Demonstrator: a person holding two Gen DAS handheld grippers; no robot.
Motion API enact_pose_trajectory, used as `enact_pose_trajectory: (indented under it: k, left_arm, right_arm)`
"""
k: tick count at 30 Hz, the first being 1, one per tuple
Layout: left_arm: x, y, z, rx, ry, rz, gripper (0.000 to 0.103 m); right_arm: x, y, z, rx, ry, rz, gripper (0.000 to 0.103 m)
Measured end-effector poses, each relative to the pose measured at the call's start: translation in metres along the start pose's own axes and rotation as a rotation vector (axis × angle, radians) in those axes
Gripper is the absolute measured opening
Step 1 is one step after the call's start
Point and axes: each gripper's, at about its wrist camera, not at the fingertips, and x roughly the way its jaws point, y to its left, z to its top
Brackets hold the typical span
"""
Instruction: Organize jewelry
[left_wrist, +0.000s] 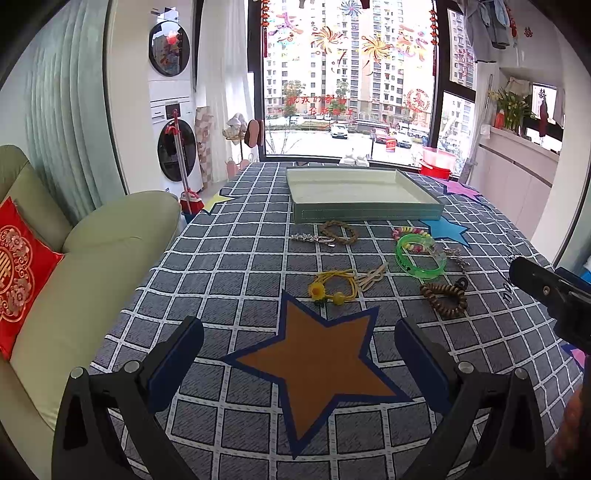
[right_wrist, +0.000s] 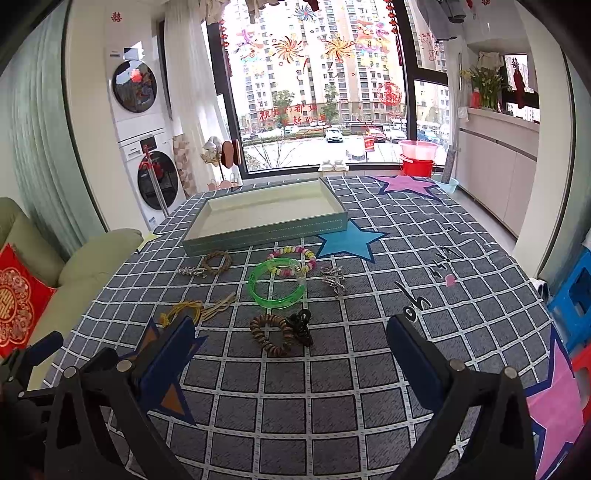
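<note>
A shallow green tray (left_wrist: 365, 213) (right_wrist: 266, 232) sits empty at the table's far side. In front of it lie a braided brown bracelet (left_wrist: 340, 232) (right_wrist: 217, 261), a silver chain (left_wrist: 312, 238) (right_wrist: 192, 272), a green bangle (left_wrist: 420, 255) (right_wrist: 277, 284), a pastel bead bracelet (left_wrist: 410, 233) (right_wrist: 293, 254), a silver piece (left_wrist: 456, 255) (right_wrist: 333, 280), a yellow flower hair tie (left_wrist: 332, 288) (right_wrist: 181, 310), a beige knotted cord (left_wrist: 373, 277) (right_wrist: 218, 307), a brown coil hair tie (left_wrist: 445, 297) (right_wrist: 269, 334) and a black claw clip (right_wrist: 301, 325). My left gripper (left_wrist: 299, 354) and right gripper (right_wrist: 291, 354) are open and empty, near side of the jewelry.
The table has a grey checked cloth (left_wrist: 240, 266) with star patches: orange (left_wrist: 317, 369), blue (right_wrist: 349, 242), purple (right_wrist: 406, 184). A green sofa (left_wrist: 92, 258) with a red cushion (left_wrist: 18, 273) stands left. Blue stools (right_wrist: 576, 295) stand right.
</note>
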Motion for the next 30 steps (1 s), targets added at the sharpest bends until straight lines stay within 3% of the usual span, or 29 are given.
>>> enact_pose_trajectory:
  k: [30]
  left_arm:
    - [-0.0003, 0.0015, -0.0006, -0.004, 0.001, 0.001, 0.103]
  right_arm:
    - [-0.0010, -0.0004, -0.0005, 0.006, -0.001, 0.001, 0.103]
